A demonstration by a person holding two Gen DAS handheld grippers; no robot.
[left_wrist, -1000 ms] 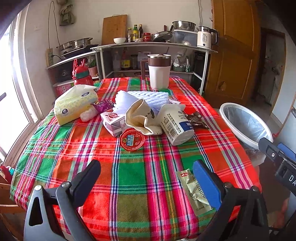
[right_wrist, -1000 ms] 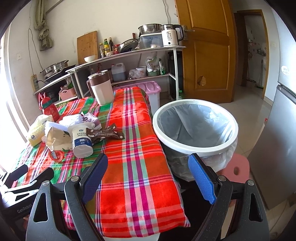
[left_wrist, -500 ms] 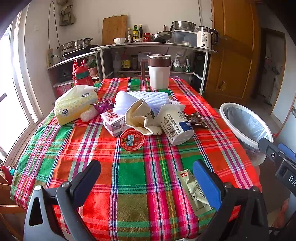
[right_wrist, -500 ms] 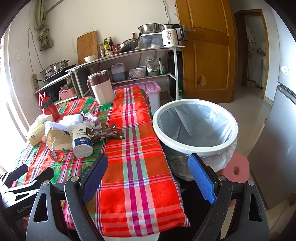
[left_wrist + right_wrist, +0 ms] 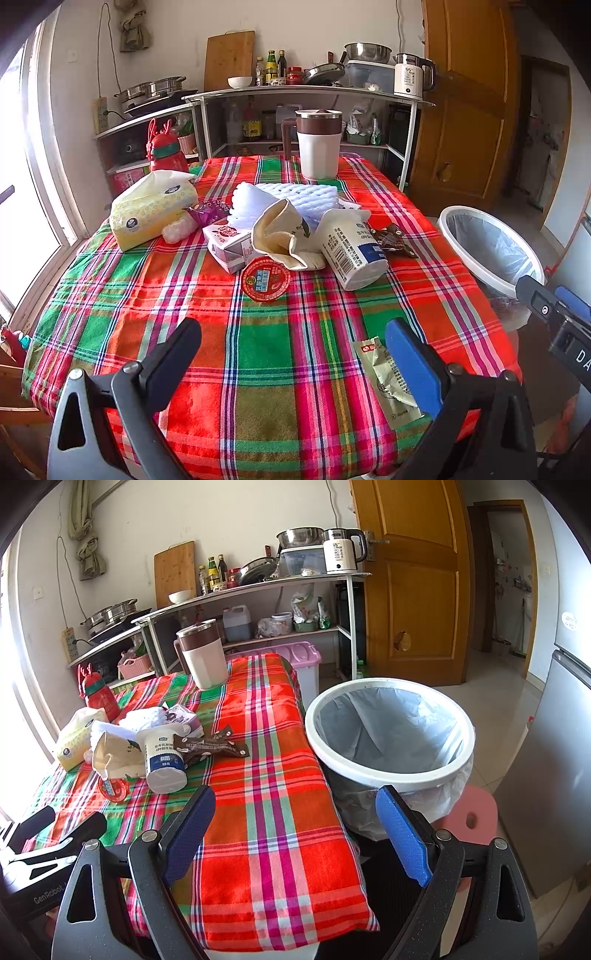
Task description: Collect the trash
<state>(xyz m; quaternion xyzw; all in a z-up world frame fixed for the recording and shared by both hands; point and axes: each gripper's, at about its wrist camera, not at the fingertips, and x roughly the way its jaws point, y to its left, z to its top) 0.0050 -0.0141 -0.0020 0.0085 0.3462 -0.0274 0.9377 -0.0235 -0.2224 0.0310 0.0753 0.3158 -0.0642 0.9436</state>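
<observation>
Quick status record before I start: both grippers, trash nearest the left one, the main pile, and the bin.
left gripper: open, empty, over the near table edge
right gripper: open, empty, between table corner and bin
nearest trash: green sachet, flat beside the left gripper's blue finger
main pile: yogurt cup on its side, red foil lid, crumpled paper bag, brown wrapper
bin: white-rimmed trash bin, lined, no trash visible

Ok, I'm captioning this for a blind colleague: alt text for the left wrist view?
The open left gripper hovers over a plaid tablecloth; ahead lies a trash pile including a yogurt cup, and a green packet lies near. A lined bin stands right.
</observation>
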